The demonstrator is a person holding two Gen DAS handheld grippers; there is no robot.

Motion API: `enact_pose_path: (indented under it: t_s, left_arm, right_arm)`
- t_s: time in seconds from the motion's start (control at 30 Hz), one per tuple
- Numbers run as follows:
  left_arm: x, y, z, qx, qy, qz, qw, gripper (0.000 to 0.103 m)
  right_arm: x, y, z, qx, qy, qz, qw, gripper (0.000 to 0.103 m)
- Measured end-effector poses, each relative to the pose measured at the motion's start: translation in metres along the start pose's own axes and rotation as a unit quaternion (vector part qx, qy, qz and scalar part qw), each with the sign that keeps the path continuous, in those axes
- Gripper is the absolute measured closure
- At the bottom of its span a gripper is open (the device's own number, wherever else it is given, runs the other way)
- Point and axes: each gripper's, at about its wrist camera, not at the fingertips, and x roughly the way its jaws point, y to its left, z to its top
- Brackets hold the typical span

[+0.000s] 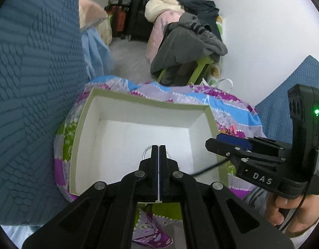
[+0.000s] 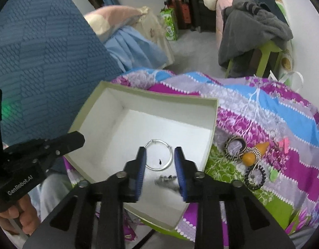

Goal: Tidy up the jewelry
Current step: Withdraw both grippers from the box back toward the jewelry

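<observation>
Silver hoop earring point(image 2: 158, 155) lies flat on the white floor of the open box point(image 2: 214, 120), toward the box's near half; a tiny dark speck sits inside the hoop, and a small blurred silver piece point(image 2: 165, 180) lies just beside it at 6 o'clock, kind cannot be told. From the left wrist only two arcs of the hoop point(image 1: 146, 151) show either side of the fingertips. Box has pale green rim and white inner walls, resting on a patchwork cloth point(image 2: 284, 112) of purple, blue and green. Right gripper point(image 2: 160, 153) hangs over the box, jaws well apart with blue pads, straddling the hoop in view, holding nothing. Left gripper point(image 1: 158, 147) has jaws pressed together, only a thin slit between; whether anything is pinched cannot be told. On the cloth at 3 o'clock of the box: black-and-white striped ring earrings point(image 2: 235, 147), an orange teardrop piece point(image 2: 255, 151), a second striped ring point(image 2: 255, 175), a small pink item point(image 2: 284, 145). Blue quilted fabric point(image 2: 39, 66) at 9 o'clock. Beyond, at 1 o'clock, a green stool point(image 2: 267, 56) draped with grey clothing point(image 2: 250, 31).
</observation>
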Motion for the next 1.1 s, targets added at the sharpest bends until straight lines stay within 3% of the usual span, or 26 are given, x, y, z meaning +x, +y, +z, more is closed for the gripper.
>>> enact_pose_path:
  t_s: [0.1,0.17,0.2,0.5,0.6,1.1]
  left_arm:
    - [-0.008,-0.005,0.005,-0.001,-0.007,-0.001,1.0,0.092]
    - [-0.016,-0.011,0.008,-0.005,-0.018,-0.001,0.9998,0.071]
    - [-0.021,-0.014,0.009,-0.005,-0.026,-0.001,0.9997,0.068]
    - [-0.058,-0.056,0.022,0.008,-0.065,-0.014,0.9977,0.067]
    - [-0.066,-0.074,0.023,0.012,-0.085,-0.01,0.9962,0.051]
    - [-0.056,-0.149,0.004,0.046,-0.105,-0.021,0.9931,0.043]
  right_arm:
    - [-0.023,0.0,0.006,-0.006,-0.022,0.002,1.0,0.057]
    - [-0.041,0.0,0.01,-0.01,-0.042,0.003,0.999,0.047]
    - [-0.052,-0.001,0.012,-0.014,-0.054,0.005,0.998,0.046]
    - [-0.132,-0.019,0.012,-0.029,-0.137,-0.024,0.99,0.039]
    - [-0.152,-0.03,0.004,-0.03,-0.158,-0.033,0.986,0.039]
    - [-0.19,-0.084,-0.045,-0.02,-0.199,-0.076,0.977,0.039]
